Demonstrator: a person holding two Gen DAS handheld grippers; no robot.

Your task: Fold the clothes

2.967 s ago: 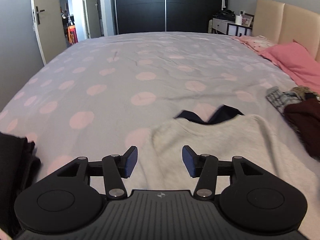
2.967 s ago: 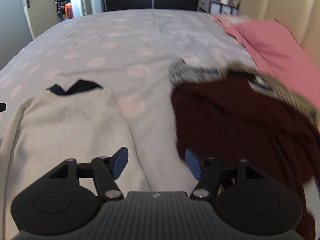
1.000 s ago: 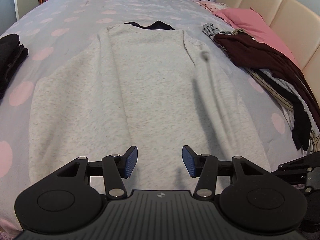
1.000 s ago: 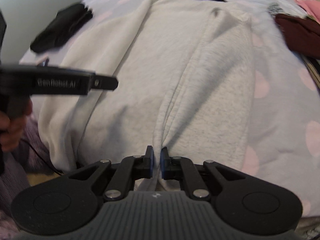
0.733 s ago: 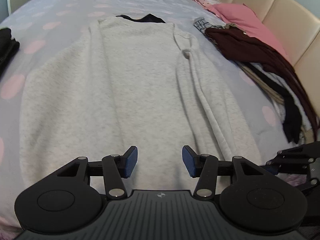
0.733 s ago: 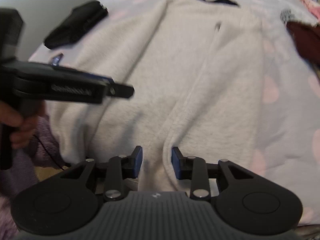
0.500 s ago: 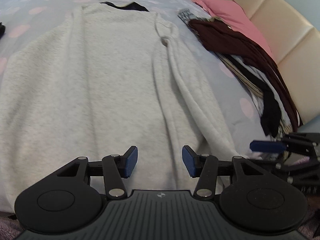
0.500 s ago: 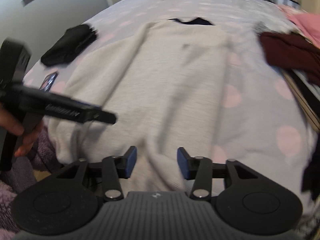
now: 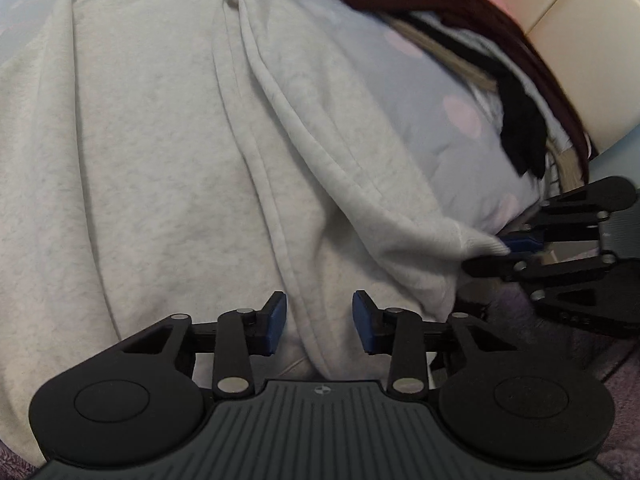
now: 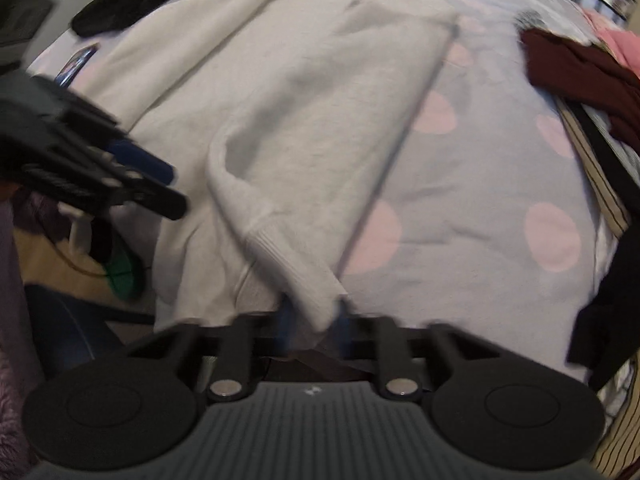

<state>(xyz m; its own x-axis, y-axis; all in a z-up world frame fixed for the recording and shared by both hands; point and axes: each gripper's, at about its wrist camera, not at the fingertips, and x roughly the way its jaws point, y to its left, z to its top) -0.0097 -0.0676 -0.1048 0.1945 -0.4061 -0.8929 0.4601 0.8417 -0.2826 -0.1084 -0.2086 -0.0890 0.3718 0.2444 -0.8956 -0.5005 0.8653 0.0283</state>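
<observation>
On the pink-spotted bedspread [image 10: 460, 184] the grey sweatshirt [image 9: 152, 168] lies flat, barely folded — the right gripper [image 10: 312, 326] is closing on its sleeve cuff [image 10: 296, 264], the left gripper [image 9: 319, 322] closing around a hem-side ridge, not yet pinching — and the dark heap of clothes [image 9: 460, 36] waits.
</observation>
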